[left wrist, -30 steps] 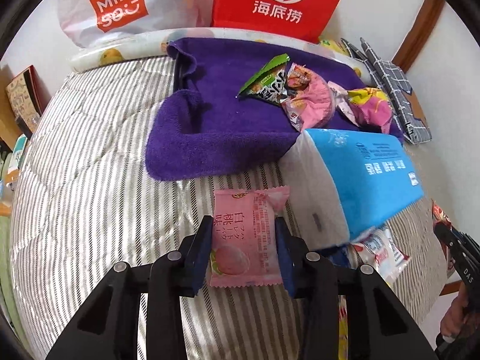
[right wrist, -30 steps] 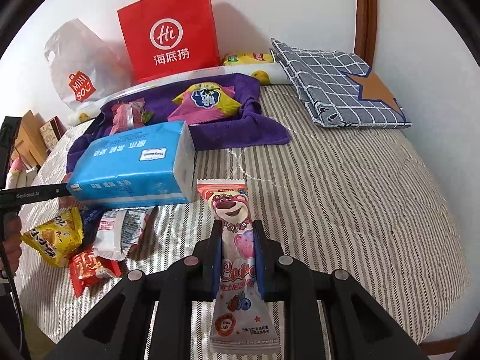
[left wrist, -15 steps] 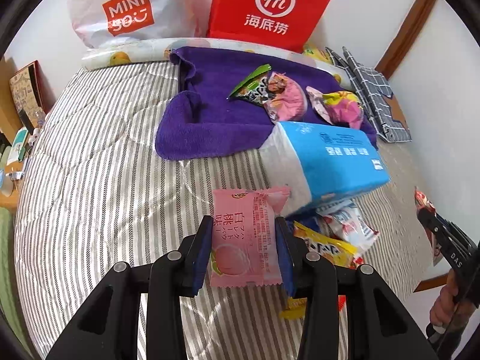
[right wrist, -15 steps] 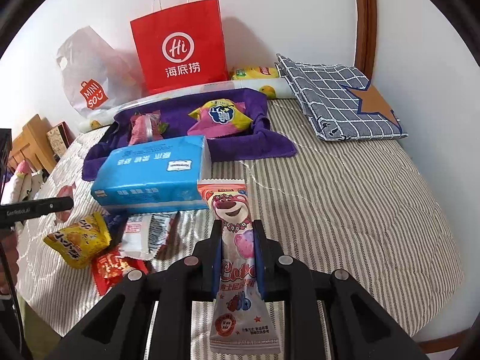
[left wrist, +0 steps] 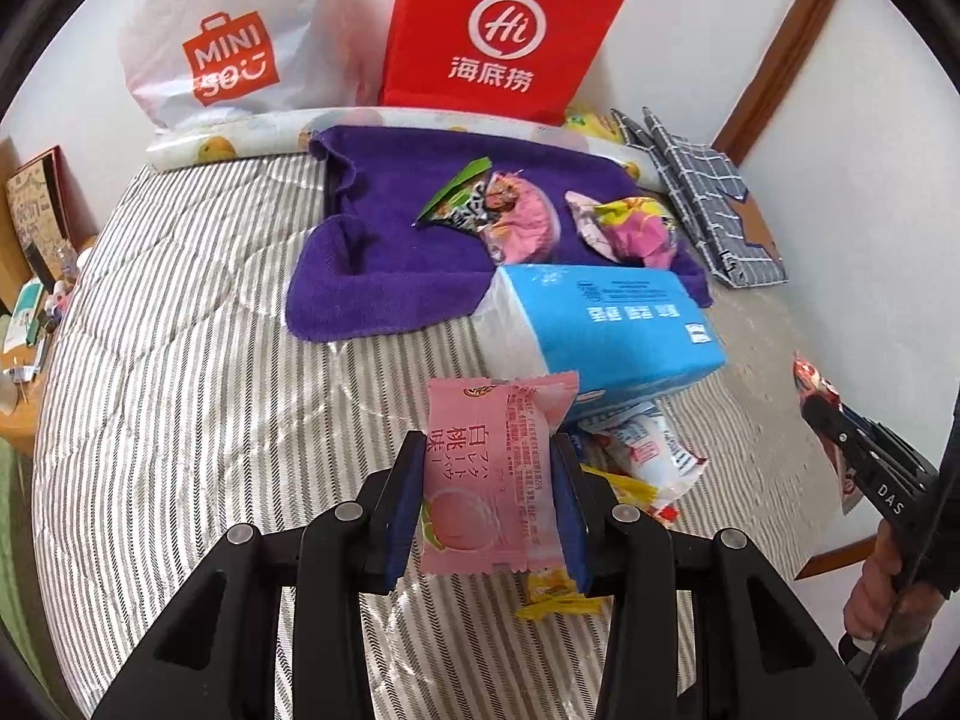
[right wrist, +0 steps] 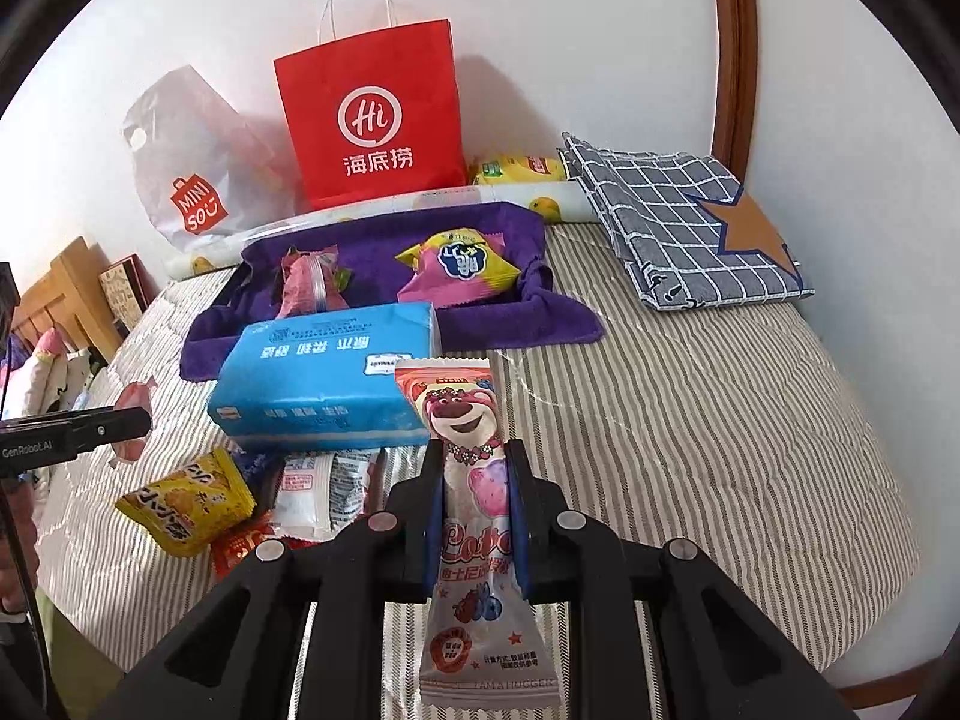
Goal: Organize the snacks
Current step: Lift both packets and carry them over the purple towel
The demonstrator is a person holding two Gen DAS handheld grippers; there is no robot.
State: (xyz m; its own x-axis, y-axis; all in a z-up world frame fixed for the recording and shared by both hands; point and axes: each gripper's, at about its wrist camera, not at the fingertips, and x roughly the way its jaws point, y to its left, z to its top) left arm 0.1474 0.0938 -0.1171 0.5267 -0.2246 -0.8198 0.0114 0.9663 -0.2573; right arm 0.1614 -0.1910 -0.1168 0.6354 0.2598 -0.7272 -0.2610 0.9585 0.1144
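**A:** What have you got, and where?

**B:** My left gripper (left wrist: 487, 495) has its jaws closed on a pink peach-flavour snack packet (left wrist: 487, 480), held up above the bed. My right gripper (right wrist: 475, 510) is clamped on a long Lotso bear snack packet (right wrist: 474, 516), upright between the pads, also off the bed.

**A:** How far along are you?

**B:** Partway, I'd say. The purple towel-lined tray (left wrist: 384, 294) already holds three packets: a green-edged one (left wrist: 459, 198), a pink one (left wrist: 519, 225), and a pink-and-yellow one (right wrist: 459, 267). I judge that tray to be the collecting spot, so my two packets still need to go there. Left on the bed, just in front of the blue tissue pack (right wrist: 327, 378), are a yellow packet (right wrist: 186, 501), a white one (right wrist: 309, 492) and a red one (right wrist: 240, 546), bunched together.

**A:** And the tissue pack?

**B:** It lies between me and the tray, touching the towel's front edge. I'd have to carry over it.

**A:** The surroundings?

**B:** A bed with a striped quilt (right wrist: 690, 450). A red Haidilao paper bag (right wrist: 372, 114) and a white Miniso plastic bag (right wrist: 192, 168) stand against the white wall, a folded checked cloth (right wrist: 678, 228) lies to the right, and wooden furniture (right wrist: 66, 294) is off to the left.
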